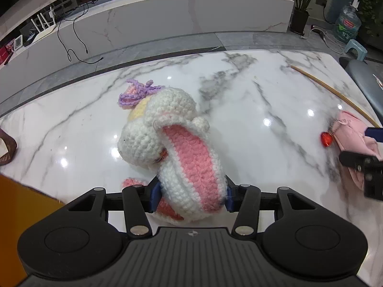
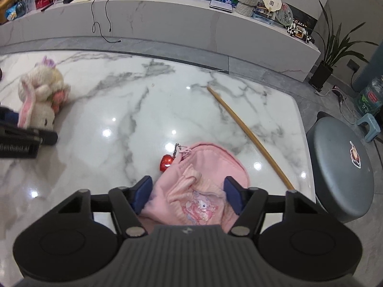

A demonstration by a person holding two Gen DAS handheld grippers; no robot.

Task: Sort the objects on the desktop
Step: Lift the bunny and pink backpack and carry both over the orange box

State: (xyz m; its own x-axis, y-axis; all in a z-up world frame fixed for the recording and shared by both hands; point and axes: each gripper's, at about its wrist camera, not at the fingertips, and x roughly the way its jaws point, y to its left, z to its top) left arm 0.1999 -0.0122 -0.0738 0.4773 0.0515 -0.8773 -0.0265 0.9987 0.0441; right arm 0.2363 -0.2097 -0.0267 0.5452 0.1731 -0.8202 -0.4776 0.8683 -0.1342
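Observation:
A white and pink crochet bunny (image 1: 165,141) with a purple bow lies on the marble table (image 1: 251,110). My left gripper (image 1: 190,197) is shut on its pink-lined ear. The bunny also shows at the far left of the right wrist view (image 2: 40,98). A pink pouch (image 2: 198,186) with a red heart charm (image 2: 166,163) lies between the blue pads of my right gripper (image 2: 189,193), which presses on both its sides. The pouch also shows at the right edge of the left wrist view (image 1: 352,136).
A long wooden stick (image 2: 249,134) lies diagonally on the table to the right of the pouch. A grey round stool (image 2: 340,169) stands off the table's right edge. An orange box (image 1: 21,215) is at the near left. A brown object (image 1: 6,148) sits at the left edge.

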